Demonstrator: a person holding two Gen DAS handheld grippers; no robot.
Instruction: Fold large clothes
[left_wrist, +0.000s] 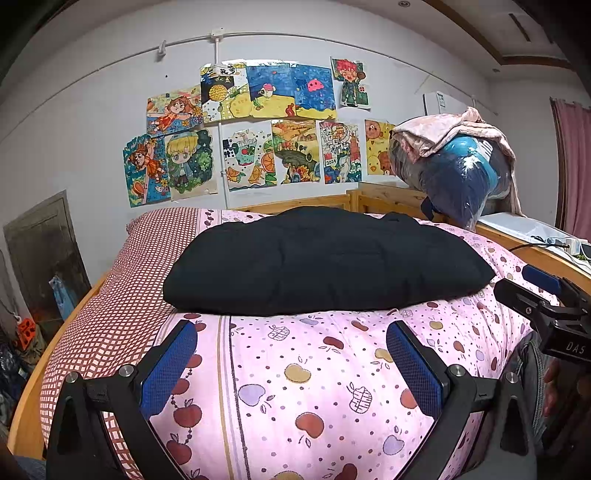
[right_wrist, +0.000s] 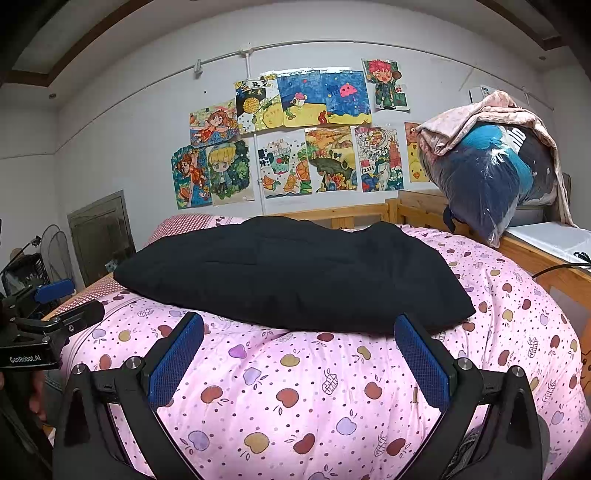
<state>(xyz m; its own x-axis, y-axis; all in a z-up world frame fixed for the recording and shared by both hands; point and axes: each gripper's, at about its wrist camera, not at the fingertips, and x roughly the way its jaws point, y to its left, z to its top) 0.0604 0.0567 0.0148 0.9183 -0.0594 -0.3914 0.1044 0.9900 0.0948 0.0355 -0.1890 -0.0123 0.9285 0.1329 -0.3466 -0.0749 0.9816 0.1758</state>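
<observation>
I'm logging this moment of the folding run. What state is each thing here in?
black garment: folded into a flat bundle, lying on the pink quilt, untouched.
left gripper: open, empty, short of the garment.
right gripper: open, empty, short of the garment.
plastic-wrapped bundle: resting on the wooden bed frame, pink blanket draped over it.

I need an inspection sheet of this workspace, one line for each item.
Surface: pink apple-print quilt on a wooden-framed bed.
Job's things: black garment lying folded on the quilt.
Clutter: plastic-wrapped bundle with a pink blanket over it, at the bed's far right corner.
Grippers: left tool open, empty; right tool open, empty.
Cables: black cable on the right side ledge.
Surroundings: drawings on the wall.
</observation>
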